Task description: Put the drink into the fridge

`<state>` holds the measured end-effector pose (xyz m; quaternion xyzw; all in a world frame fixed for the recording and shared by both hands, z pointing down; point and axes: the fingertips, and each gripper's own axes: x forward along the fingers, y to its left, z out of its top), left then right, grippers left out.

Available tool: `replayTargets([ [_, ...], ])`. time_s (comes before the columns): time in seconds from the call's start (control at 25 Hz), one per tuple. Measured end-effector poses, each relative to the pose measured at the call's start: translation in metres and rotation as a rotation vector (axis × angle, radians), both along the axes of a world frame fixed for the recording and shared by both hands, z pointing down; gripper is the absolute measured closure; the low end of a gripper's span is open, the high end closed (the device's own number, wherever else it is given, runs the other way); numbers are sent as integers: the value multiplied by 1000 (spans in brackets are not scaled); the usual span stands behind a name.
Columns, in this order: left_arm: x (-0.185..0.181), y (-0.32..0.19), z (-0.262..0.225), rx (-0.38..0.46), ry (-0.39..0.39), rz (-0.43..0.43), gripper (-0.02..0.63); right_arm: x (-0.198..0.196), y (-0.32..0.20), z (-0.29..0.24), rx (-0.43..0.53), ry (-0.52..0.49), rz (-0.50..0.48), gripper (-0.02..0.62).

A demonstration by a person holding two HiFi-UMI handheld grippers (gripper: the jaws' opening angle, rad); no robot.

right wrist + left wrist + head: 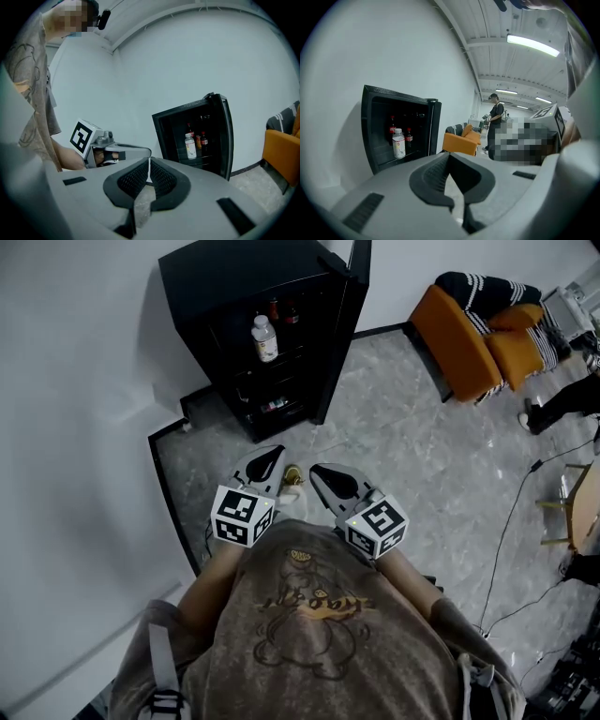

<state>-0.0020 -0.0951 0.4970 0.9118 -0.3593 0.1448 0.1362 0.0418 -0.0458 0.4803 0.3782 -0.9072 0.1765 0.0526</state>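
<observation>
The black mini fridge (234, 296) stands open against the wall, its door (342, 324) swung to the right. A clear drink bottle with a white cap (265, 338) stands upright on a shelf inside; it also shows as the bottle (398, 143) and the bottle (190, 146), with cola bottles (392, 131) behind it. My left gripper (269, 457) and right gripper (328, 476) are held side by side close to my chest, well short of the fridge. Both are shut with nothing between the pads. The left gripper (108, 152) shows in the right gripper view.
An orange armchair (469, 334) with a striped cushion sits at the right. Cables (506, 521) run across the grey floor. A person (494, 122) stands far off in the room. The white wall closes the left side.
</observation>
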Motion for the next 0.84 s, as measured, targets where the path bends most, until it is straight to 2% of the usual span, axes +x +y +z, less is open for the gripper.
replayTargets([
  [0.28,-5,3,-6,19,16,-6,601,-2,-1,3,1,8,5,569],
  [0.56,-2,7,-23,45,65,39,601,-5,-3,-1,10,28,-30,569],
  [0.84,-10,-7,-31,103,72,55,601,-31,-11,2,54,107,-299,569],
])
